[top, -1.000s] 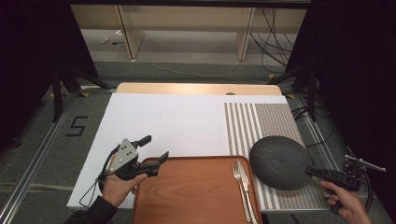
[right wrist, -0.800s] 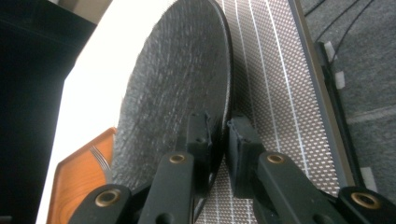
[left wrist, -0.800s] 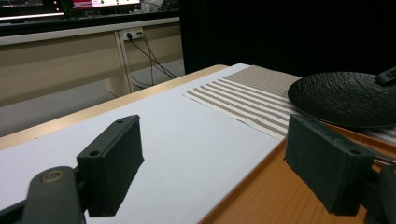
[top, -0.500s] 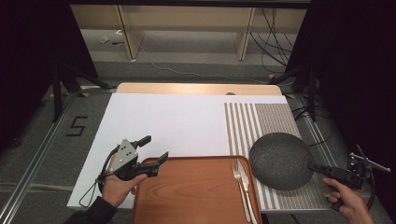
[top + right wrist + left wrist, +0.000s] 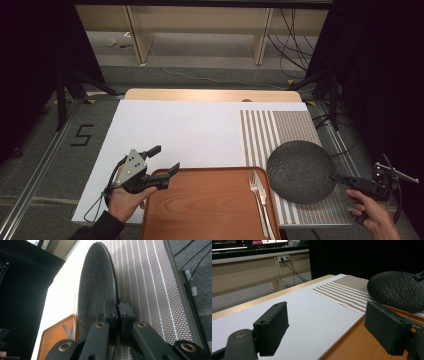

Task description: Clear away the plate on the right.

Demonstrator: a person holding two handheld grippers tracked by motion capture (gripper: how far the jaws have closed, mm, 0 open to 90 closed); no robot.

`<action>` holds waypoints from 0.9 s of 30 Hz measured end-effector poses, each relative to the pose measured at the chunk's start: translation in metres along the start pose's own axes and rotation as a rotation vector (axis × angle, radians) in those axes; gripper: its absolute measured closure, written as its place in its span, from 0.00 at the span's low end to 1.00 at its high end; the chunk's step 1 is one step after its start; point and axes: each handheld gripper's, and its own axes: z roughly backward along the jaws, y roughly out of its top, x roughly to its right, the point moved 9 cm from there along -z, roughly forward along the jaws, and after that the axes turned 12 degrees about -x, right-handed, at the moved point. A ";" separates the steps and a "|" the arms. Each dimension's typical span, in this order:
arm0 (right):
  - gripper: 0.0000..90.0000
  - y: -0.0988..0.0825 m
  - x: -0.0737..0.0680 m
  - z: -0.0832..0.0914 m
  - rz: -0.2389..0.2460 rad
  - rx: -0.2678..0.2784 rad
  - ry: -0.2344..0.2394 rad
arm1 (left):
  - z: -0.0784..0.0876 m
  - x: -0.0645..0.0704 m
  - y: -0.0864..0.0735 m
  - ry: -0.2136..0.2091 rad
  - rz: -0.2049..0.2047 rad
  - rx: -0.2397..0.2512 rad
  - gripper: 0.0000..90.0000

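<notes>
Plate point(image 5: 96, 287) rim sits clamped between right gripper point(image 5: 117, 312) jaws.

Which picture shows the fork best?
The high view: the slim silver metal fork lies whole on the brown wooden tray, along its right edge. The right gripper view catches just its tines; the left gripper view shows only a sliver of metal at the right edge.

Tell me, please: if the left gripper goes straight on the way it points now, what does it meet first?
Probably the dark plate. The left gripper, jaws open, points low across the tray's corner toward it. Depth is unclear, so it might pass just beside the plate.
</notes>
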 end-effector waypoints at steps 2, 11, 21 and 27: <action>0.98 0.000 0.000 0.000 -0.004 0.003 0.000 | 0.000 0.000 0.000 0.000 -0.001 -0.001 0.21; 0.97 0.003 0.000 0.005 -0.032 0.037 0.005 | 0.000 0.000 0.000 -0.001 0.001 0.001 0.21; 0.96 0.005 0.006 0.012 -0.103 0.084 0.048 | 0.000 0.000 0.000 -0.001 0.001 0.001 0.21; 0.96 0.007 0.007 0.015 -0.131 0.110 0.059 | 0.000 0.000 0.000 -0.001 0.002 0.003 0.21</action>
